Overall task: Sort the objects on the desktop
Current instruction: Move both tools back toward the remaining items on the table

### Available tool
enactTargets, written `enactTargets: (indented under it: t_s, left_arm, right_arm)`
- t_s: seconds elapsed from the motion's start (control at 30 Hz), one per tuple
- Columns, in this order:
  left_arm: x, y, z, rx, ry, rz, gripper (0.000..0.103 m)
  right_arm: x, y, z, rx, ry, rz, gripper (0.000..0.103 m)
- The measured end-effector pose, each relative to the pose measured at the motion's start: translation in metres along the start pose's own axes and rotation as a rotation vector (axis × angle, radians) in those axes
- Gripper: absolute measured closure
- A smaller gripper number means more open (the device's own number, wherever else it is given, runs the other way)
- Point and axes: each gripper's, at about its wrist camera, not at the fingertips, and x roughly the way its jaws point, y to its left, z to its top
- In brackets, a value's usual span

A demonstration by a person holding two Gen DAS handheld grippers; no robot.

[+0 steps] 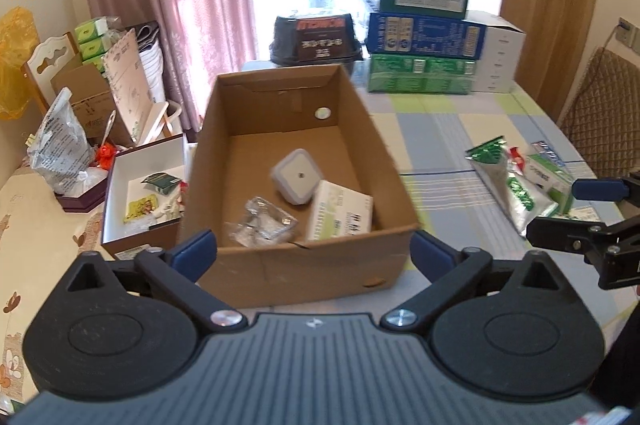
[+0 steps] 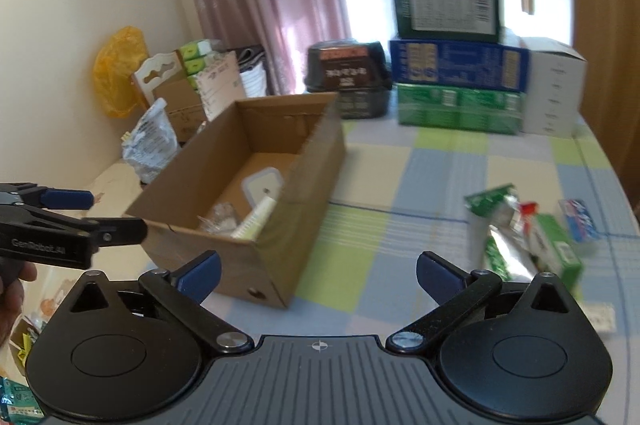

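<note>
An open cardboard box (image 1: 256,273) stands on the checked tablecloth and also shows in the right wrist view (image 2: 280,245). Inside lie a white square device (image 1: 297,181), a clear plastic packet (image 1: 264,227) and a white-green carton (image 1: 340,216). My left gripper (image 1: 314,249) is open and empty, its blue fingertips on either side of the box's near wall. My right gripper (image 2: 318,275) is open and empty above the cloth, right of the box. A pile of green and silver packets (image 2: 516,237) and small boxes lies to its right and also shows in the left wrist view (image 1: 516,181).
Stacked green and blue cartons (image 1: 424,41) and a black container (image 1: 314,39) stand at the table's far end. A white-lined open box (image 1: 120,181) with small items sits left of the cardboard box. Bags and boxes crowd the left side. A quilted chair (image 1: 600,113) stands at the right.
</note>
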Motion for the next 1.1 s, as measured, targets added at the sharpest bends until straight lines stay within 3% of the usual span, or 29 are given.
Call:
enactTargets:
  t_s: [0.27,0.7,1.1]
  left_arm:
    - [-0.013,-0.052,-0.004,0.048,-0.010,-0.030,0.001]
    - [-0.002,-0.137,-0.014,0.094,0.022,-0.161,0.001]
    - [0.016,-0.188,-0.016,0.151,0.066,-0.226,0.001]
  right_arm:
    - [-0.044,-0.049,-0.023,0.070,0.000,-0.052,0.002]
    - [-0.105,-0.126,-0.057,0.187,-0.032,-0.189,0.002]
    - [-0.129,-0.172,-0.073,0.261,-0.042,-0.255,0.002]
